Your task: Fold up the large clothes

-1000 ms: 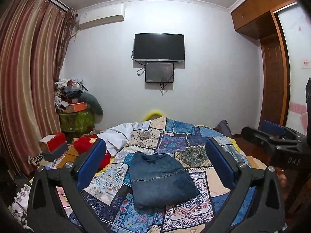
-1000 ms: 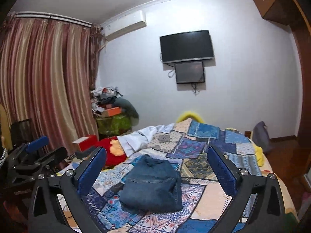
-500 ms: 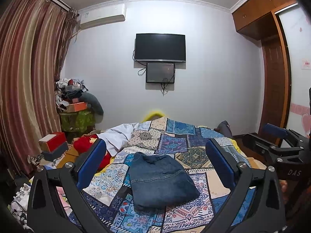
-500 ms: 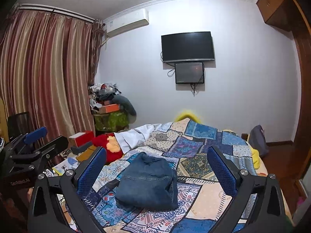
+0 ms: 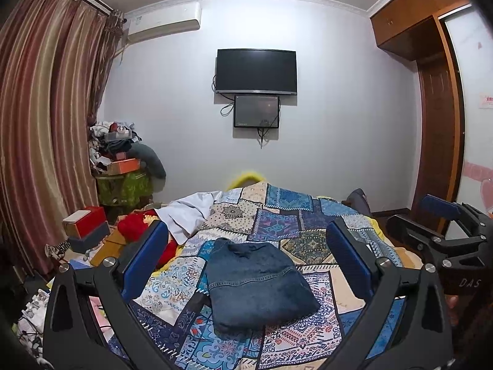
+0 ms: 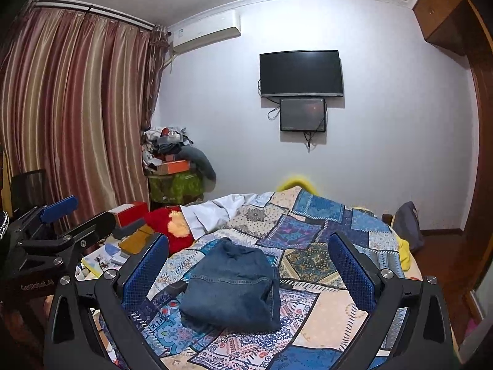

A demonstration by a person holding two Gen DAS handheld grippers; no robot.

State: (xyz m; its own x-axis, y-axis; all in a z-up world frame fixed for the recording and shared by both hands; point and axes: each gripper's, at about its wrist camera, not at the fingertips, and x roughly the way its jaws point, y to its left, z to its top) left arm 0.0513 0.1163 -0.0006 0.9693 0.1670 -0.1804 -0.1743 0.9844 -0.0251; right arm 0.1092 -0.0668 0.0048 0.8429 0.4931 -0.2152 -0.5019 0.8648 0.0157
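Folded denim garment [image 5: 257,283] is lying flat on the bed's patchwork quilt [image 5: 295,225], roughly mid-bed, stitched seam running across its upper face. Both grippers are hovering above the near edge of the bed, clear of the cloth; nothing is touching it.

Left gripper [image 5: 246,262]: jaws are standing wide apart, blue pads facing each other, empty. In its own view the denim is sitting between and beyond the two fingers. Right gripper [image 6: 248,266]: jaws likewise spread wide, empty, with the denim lying ahead and slightly toward its left finger. Each gripper is showing in the other's camera, the left one [image 6: 58,231] at the far left edge and the right one [image 5: 443,231] at the far right edge, both well apart from the garment.

Surface: the quilt is covering most of the bed. A white cloth [image 5: 188,212] is bunching at the quilt's far-left corner, and a red plush item [image 6: 168,226] is lying just beside it off the bed edge.

Room: a wall-mounted television [image 5: 256,71] is hanging on the far wall with a smaller screen [image 5: 256,111] directly beneath. An air conditioner [image 5: 165,23] is sitting high near the striped curtains [image 5: 40,129]. A cluttered pile [image 5: 118,151] is filling the left corner. A wooden wardrobe [image 5: 431,108] is standing on the right.
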